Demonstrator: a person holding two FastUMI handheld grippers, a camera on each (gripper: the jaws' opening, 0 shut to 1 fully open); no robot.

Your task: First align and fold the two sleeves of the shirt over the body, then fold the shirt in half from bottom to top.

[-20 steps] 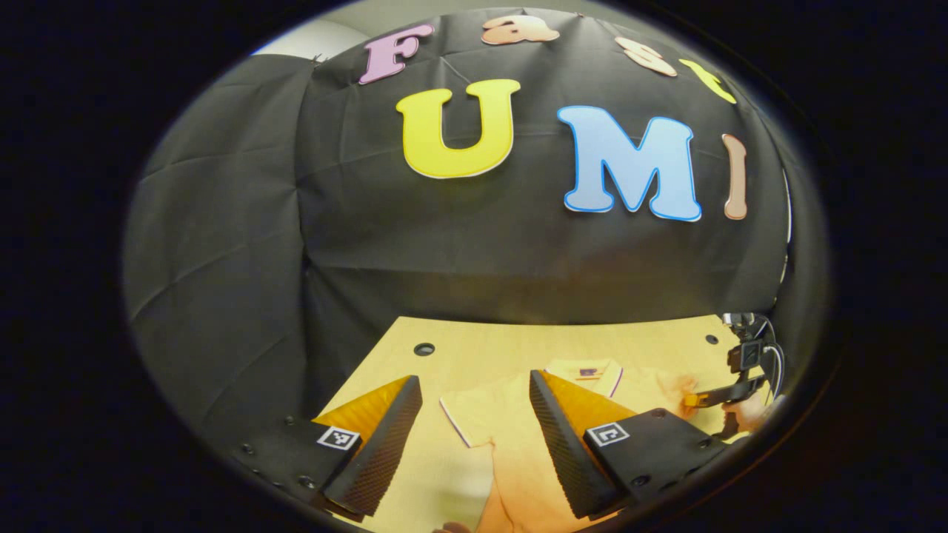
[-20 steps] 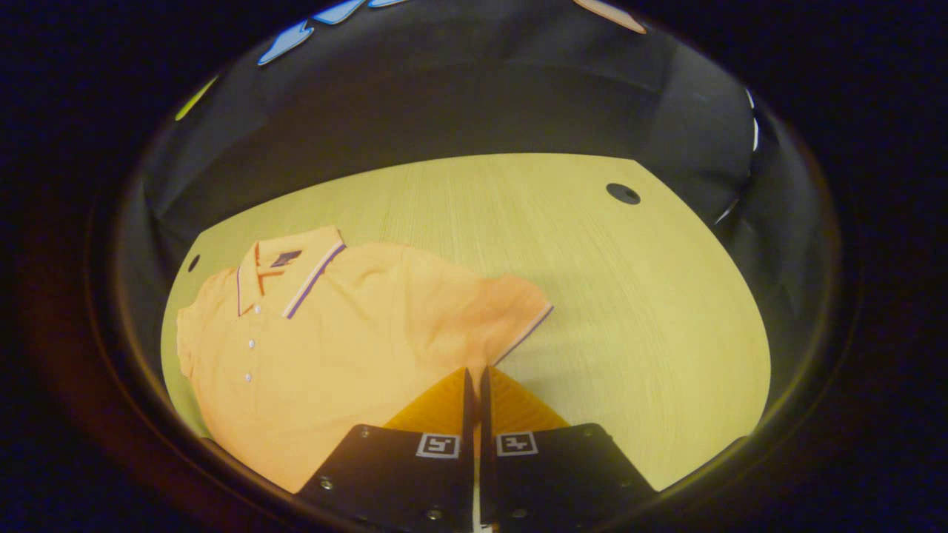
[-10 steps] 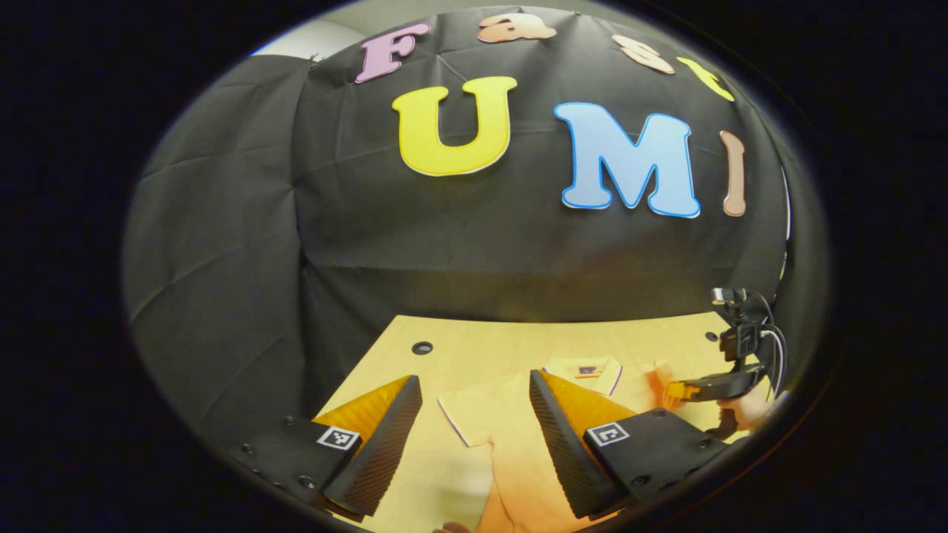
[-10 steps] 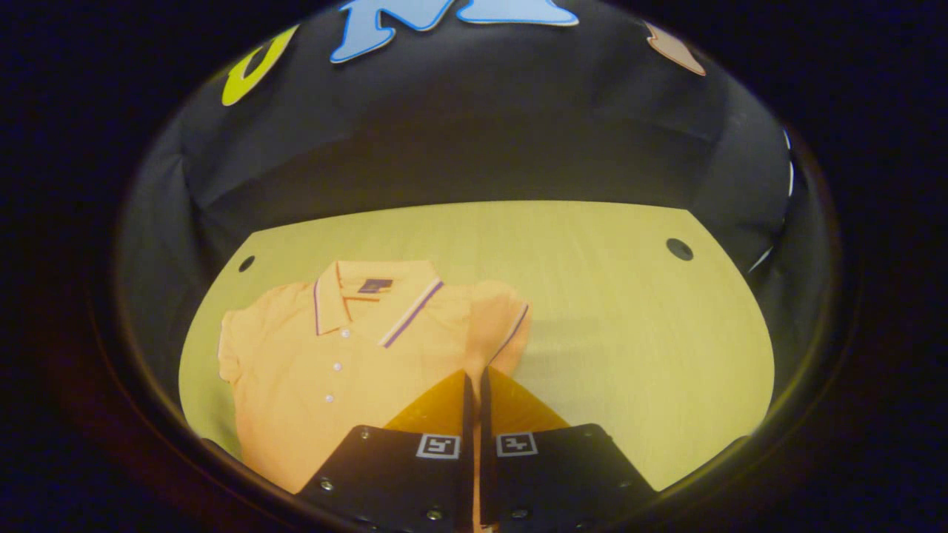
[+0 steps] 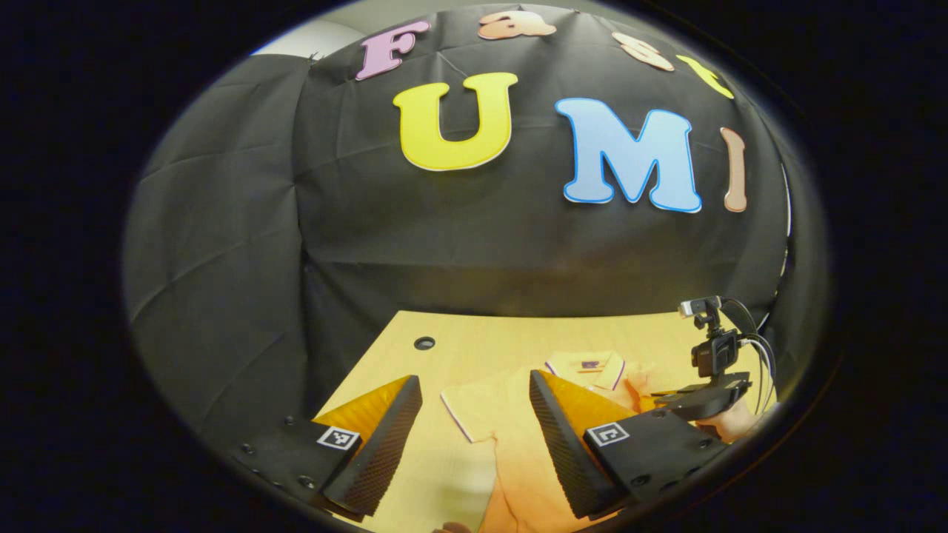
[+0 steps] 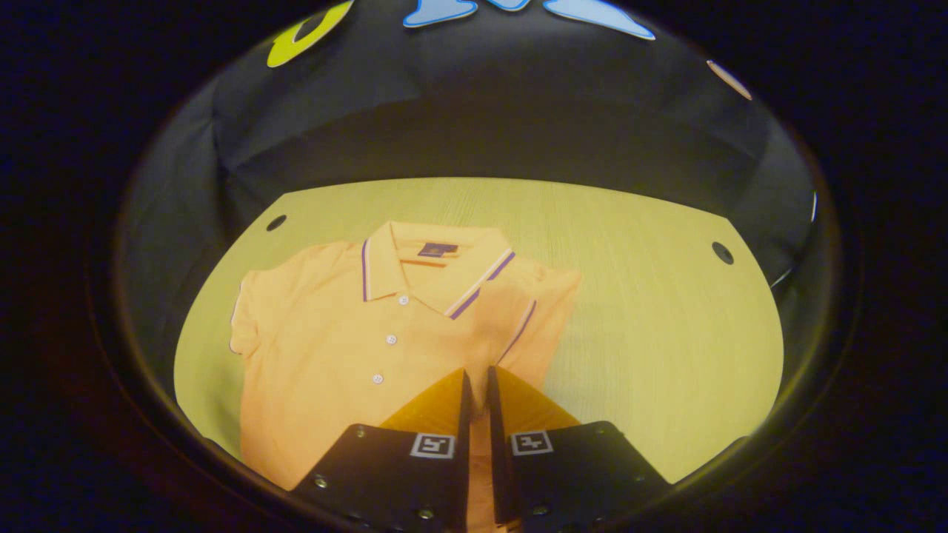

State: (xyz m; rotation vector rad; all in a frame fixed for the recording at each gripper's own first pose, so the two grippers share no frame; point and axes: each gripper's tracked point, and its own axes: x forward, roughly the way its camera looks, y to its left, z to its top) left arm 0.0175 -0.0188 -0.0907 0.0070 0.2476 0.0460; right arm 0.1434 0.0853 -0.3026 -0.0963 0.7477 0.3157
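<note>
On the pale wooden table [image 6: 652,318], your orange polo shirt [image 6: 333,355] lies face up, its collar at 12 o'clock in the right gripper view. Your right gripper [image 6: 476,385] sits low at 6 o'clock with its fingers nearly together, pinching a strip of the shirt's right sleeve [image 6: 518,318]; the striped cuff stands just past the fingertips, lying over the shirt's body beside the collar. In the left gripper view, your left gripper [image 5: 474,392] has its fingers spread wide and holds nothing, with the other sleeve [image 5: 474,411] lying flat on the table between them.

Compared with a second ago, the right sleeve, then spread out over the table towards 3 o'clock, has been carried inward onto the chest, and the shirt now sits squarer in the right gripper view. Your left gripper has barely shifted, while the right gripper, seen from it at 4 o'clock [image 5: 703,403], has moved closer to the collar.

You cannot make out the shirt's hem: it is cut off at the bottom of both views, and the gripper bodies cover the cloth nearest you.
</note>
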